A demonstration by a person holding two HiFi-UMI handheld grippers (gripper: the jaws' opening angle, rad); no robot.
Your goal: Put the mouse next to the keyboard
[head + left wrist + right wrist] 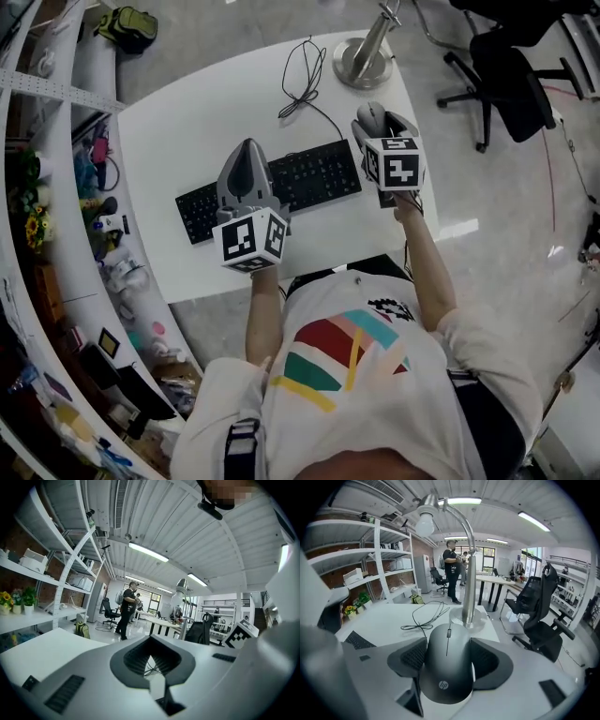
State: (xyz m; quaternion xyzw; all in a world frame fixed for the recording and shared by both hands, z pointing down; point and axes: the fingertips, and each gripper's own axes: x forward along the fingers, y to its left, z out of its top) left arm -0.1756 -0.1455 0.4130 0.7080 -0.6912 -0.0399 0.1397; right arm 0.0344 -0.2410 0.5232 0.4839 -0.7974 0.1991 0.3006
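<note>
A black mouse (372, 116) sits between the jaws of my right gripper (380, 124), just beyond the right end of the black keyboard (319, 173) on the white table (187, 122). In the right gripper view the mouse (446, 667) fills the gap of the right gripper (447, 660), both pads pressed against its sides. I cannot tell whether it touches the table. A corner of the keyboard (357, 641) shows at the left. My left gripper (246, 159) hovers over the keyboard's middle; its jaws (152, 660) are together with nothing between them.
A lamp base (364, 61) stands at the table's far right corner, right behind the mouse. A thin black cable (305, 80) loops behind the keyboard. Cluttered shelves (56, 187) run along the left; an office chair (506, 75) stands on the floor at the right.
</note>
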